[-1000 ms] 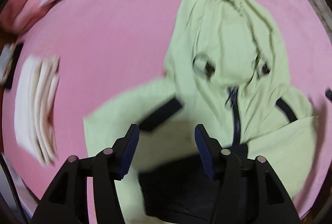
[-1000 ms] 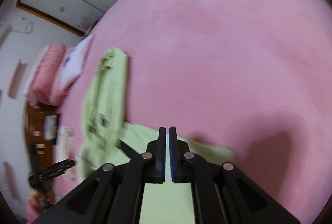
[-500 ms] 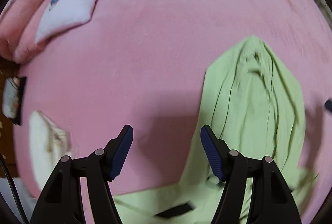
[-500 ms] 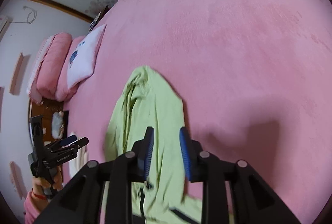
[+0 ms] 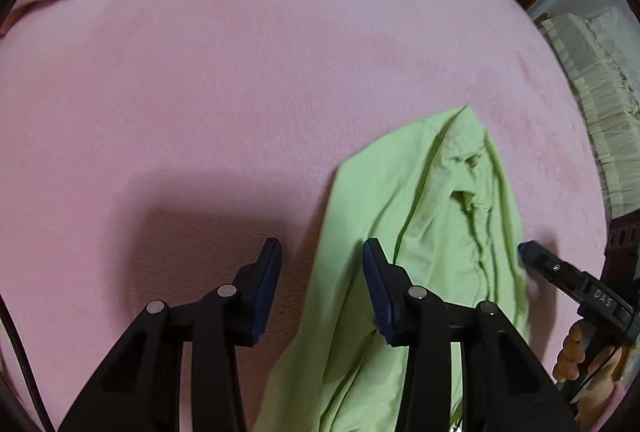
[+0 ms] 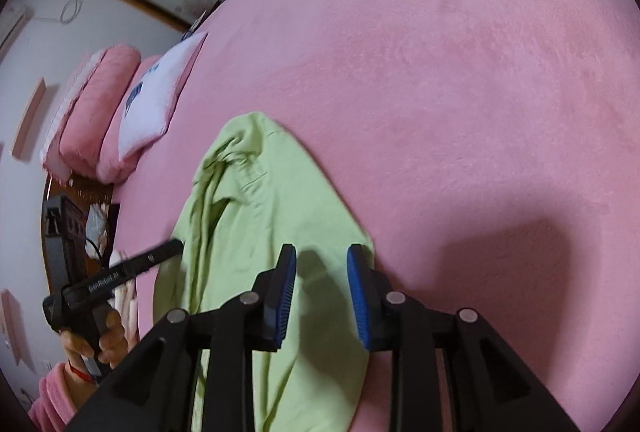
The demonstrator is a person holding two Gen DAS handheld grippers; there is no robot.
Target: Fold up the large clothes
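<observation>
A light green hooded jacket lies flat on the pink bed, hood end pointing away from me. It also shows in the right wrist view. My left gripper is open and empty, hovering at the hood's left edge. My right gripper is open and empty, above the hood's right edge. The right gripper's tip shows in the left wrist view beside the hood. The left gripper shows in the right wrist view, at the hood's left side.
The pink bed cover stretches far ahead. Pink and white pillows lie at the far left by the wall. Cream bedding hangs off the bed's right side. A dark wooden stand is left of the bed.
My right gripper was shut on the green cloth, then let go and opened wide. Both grippers moved up toward the hood, and the jacket's body and sleeves dropped out of view.
</observation>
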